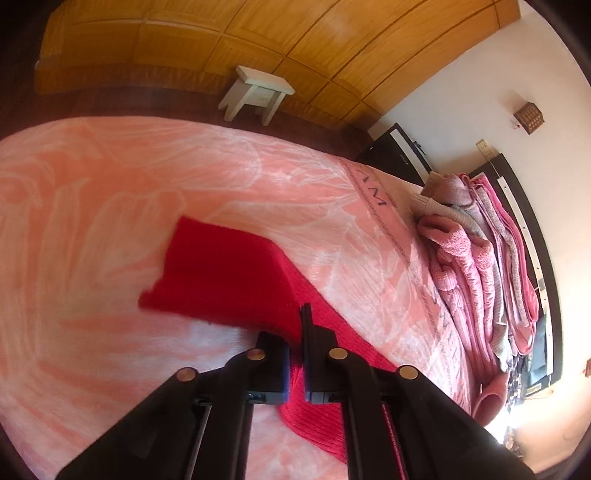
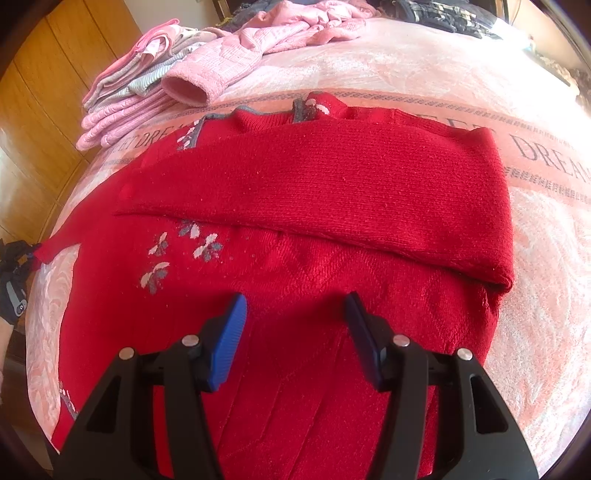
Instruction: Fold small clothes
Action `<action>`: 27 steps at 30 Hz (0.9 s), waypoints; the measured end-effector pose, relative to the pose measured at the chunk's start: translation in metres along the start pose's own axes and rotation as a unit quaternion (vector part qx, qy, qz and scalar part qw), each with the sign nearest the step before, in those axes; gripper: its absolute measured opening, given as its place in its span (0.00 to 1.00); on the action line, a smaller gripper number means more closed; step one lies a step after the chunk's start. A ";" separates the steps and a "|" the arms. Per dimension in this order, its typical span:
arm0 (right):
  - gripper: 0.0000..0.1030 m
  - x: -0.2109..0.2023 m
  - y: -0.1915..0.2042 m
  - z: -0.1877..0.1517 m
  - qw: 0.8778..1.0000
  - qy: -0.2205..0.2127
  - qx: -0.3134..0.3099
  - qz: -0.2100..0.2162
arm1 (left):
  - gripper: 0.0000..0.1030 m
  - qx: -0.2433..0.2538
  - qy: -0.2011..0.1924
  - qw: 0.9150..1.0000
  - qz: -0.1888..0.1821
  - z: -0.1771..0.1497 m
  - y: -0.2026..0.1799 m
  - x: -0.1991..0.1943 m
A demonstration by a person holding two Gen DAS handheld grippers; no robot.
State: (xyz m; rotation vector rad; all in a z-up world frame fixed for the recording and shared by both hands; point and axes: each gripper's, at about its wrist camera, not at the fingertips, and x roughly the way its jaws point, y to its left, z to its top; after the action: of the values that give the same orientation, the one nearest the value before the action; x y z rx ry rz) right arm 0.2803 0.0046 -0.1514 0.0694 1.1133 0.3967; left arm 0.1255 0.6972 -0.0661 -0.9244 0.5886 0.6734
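- A red sweater point(image 2: 280, 295) lies spread flat on a bed under a pink blanket point(image 2: 535, 295) printed with pale leaves and a lettered band.
- In the right wrist view, one red sleeve point(image 2: 332, 192) is folded across the chest, running from about 9 o'clock to 3 o'clock, and its fold at the right ends in a rounded bulge.
- Small grey and white flower motifs point(image 2: 184, 251) show on the sweater front at about 9 o'clock of the picture's centre, and more sit near the grey-trimmed collar point(image 2: 255, 110) at 12 o'clock.
- The right hand-held gripper point(image 2: 295, 332) hovers over the lower body of the sweater with its blue-padded jaws wide apart and nothing between them.
- The left hand-held gripper point(image 1: 295, 332) has its jaws drawn nearly together, and red knit runs through the narrow gap; the fabric looks pinched there.
- From that grip the other sleeve point(image 1: 221, 273) reaches up towards 11 o'clock in the left wrist view, blurred at its free end.
- A pile of pink and grey clothes point(image 1: 476, 258) sits at the bed's edge, at 3 o'clock in the left view.
- A small white stool point(image 1: 255, 92) stands on the dark floor beside wooden cupboard doors point(image 1: 258, 33) at 12 o'clock.
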 end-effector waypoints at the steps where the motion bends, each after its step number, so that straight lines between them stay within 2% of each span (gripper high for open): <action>1: 0.54 -0.001 0.000 0.000 1.000 0.001 0.000 -0.003 | 0.04 0.012 0.000 1.000 -0.005 -0.003 -0.010 -0.003; 6: 0.54 -0.008 -0.003 0.002 1.000 -0.002 0.003 -0.013 | 0.04 0.077 0.005 0.997 -0.032 -0.028 -0.066 -0.016; 10: 0.54 -0.017 -0.004 0.005 1.000 -0.010 0.004 -0.009 | 0.04 0.139 0.012 0.989 -0.054 -0.057 -0.118 -0.021; 14: 0.54 -0.023 -0.006 0.008 1.000 -0.014 0.007 -0.006 | 0.04 0.171 0.035 0.981 -0.086 -0.089 -0.168 -0.019; 20: 0.54 -0.030 -0.010 0.009 1.000 -0.016 0.009 -0.019 | 0.04 0.228 0.069 0.961 -0.137 -0.151 -0.238 -0.018; 27: 0.55 -0.028 -0.024 0.008 0.999 0.005 0.019 -0.040 | 0.04 0.266 0.113 0.939 -0.186 -0.220 -0.294 -0.020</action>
State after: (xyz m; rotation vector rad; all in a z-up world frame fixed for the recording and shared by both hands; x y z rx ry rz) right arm 0.2834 -0.0265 -0.1295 0.0571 1.1301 0.3046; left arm 0.2922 0.3750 -0.0048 -0.5774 0.7297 0.0492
